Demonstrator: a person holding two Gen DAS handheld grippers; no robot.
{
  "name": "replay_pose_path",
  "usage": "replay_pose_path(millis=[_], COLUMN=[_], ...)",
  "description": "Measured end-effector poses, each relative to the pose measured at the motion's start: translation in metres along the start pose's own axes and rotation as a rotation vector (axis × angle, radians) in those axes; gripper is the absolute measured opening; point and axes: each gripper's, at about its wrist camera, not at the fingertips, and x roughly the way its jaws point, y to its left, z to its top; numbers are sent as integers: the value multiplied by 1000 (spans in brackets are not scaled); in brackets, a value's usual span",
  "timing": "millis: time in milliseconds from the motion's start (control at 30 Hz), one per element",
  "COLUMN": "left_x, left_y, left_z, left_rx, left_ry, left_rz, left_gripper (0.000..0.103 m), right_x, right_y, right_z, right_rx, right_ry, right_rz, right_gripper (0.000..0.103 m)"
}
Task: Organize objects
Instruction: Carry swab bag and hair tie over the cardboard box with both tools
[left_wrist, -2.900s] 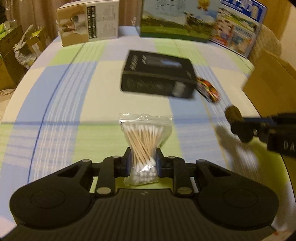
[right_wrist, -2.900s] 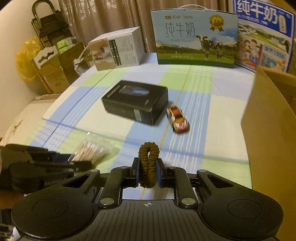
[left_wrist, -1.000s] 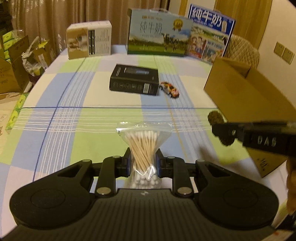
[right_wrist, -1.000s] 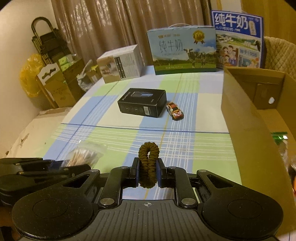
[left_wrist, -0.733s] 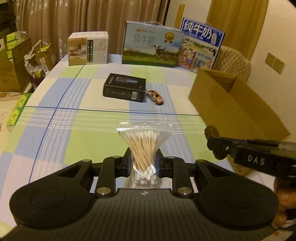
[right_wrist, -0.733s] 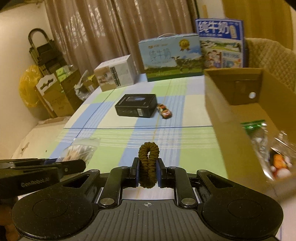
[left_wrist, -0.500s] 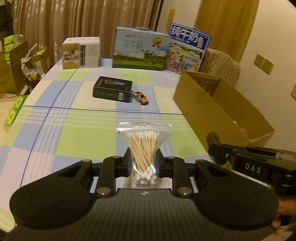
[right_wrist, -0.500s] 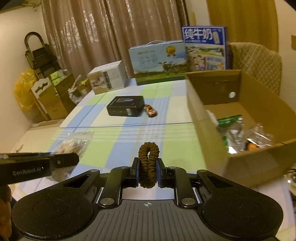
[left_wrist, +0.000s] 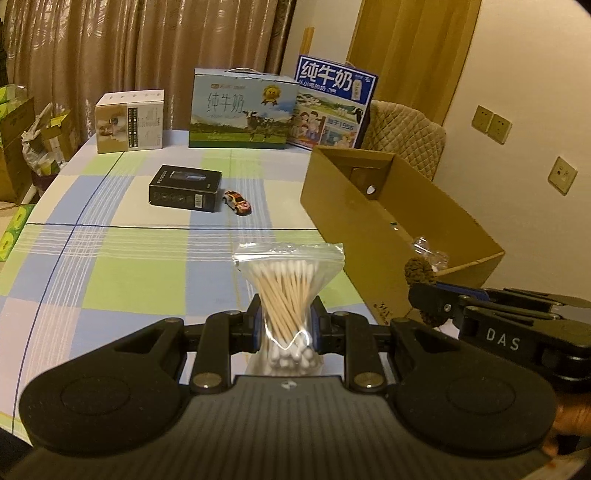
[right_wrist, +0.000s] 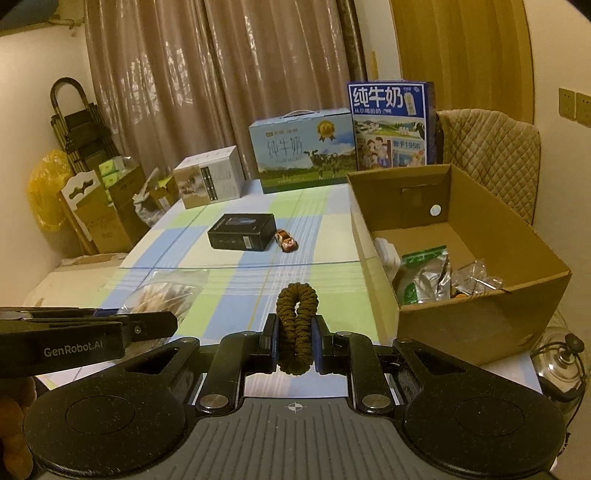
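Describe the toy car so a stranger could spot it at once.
Start at the checked tablecloth, left of the open cardboard box. A flat black box lies mid-table; the toy car sits right beside it. It is the smallest thing there, orange and shiny.

A home: curtains, quilted chair, checked tablecloth

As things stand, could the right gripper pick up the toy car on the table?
Probably not yet: the right gripper is shut on the brown hair tie, so its jaws are occupied, though the toy car sits unobstructed beside the black box.
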Motion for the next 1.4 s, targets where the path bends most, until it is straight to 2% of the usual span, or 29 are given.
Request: replay_pose_path(millis=[467, 1033, 1400], left_x=[-5, 16, 28], left_y=[-15, -79, -110], left_z=[-1, 7, 13], left_rx=[15, 81, 112], left_ry=[-7, 18, 32], left_rz=[-32, -145, -196], left_gripper=[20, 20, 20], right_x=[-12, -43, -54], right_y=[-9, -78, -108], right_z=[2, 6, 10], right_rx=[-11, 20, 39], right_ry=[-8, -23, -31], right_rz=[-28, -172, -204], right_gripper=[14, 14, 14])
